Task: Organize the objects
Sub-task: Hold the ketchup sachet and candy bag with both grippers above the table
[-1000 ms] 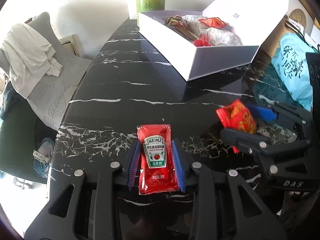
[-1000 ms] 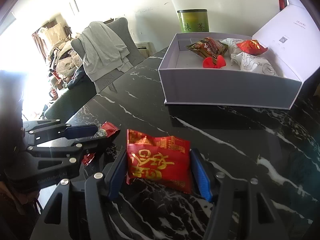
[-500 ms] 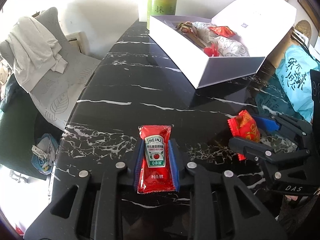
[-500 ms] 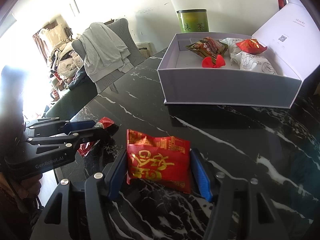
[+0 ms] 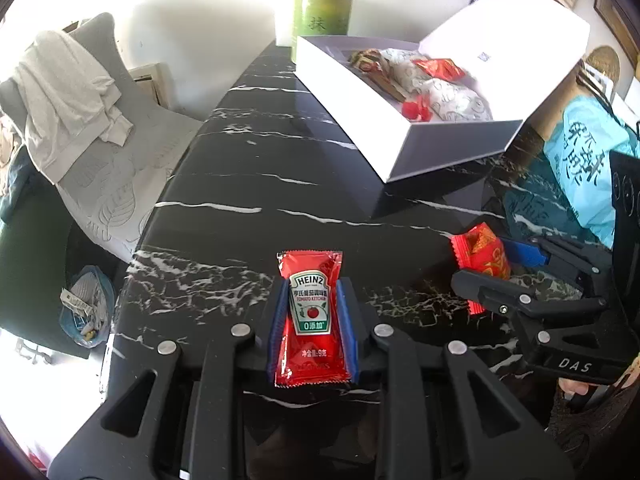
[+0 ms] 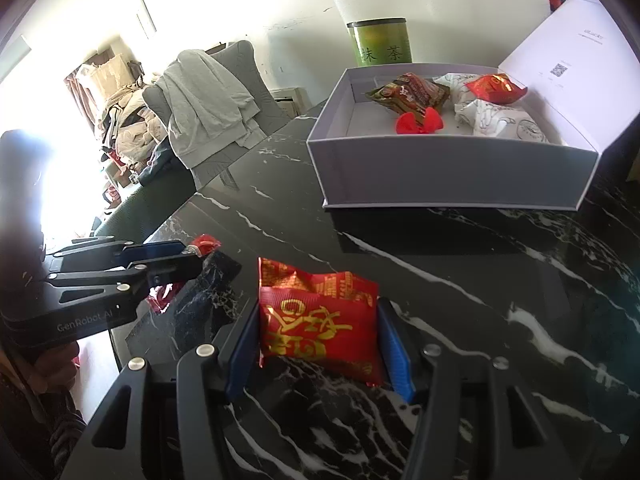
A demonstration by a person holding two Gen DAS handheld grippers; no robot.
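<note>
My left gripper (image 5: pixel 311 312) is shut on a red Heinz ketchup packet (image 5: pixel 310 320) and holds it above the black marble table (image 5: pixel 256 184). My right gripper (image 6: pixel 318 332) is shut on a red snack packet with gold characters (image 6: pixel 316 324); it also shows in the left wrist view (image 5: pixel 482 252). An open white box (image 6: pixel 448 172) stands farther back with several wrapped snacks (image 6: pixel 496 120) and a red bow (image 6: pixel 420 120) inside. The left gripper appears at the left of the right wrist view (image 6: pixel 192 256).
A green tea tin (image 5: pixel 323 16) stands behind the box. The box lid (image 5: pixel 504 44) leans open at the back. A grey chair with a white garment (image 5: pixel 64 92) stands left of the table. A blue bag (image 5: pixel 584 160) is at the right.
My left gripper closed on the ketchup packet and lifted it off the table, rising. The right gripper kept holding its red packet nearly still.
</note>
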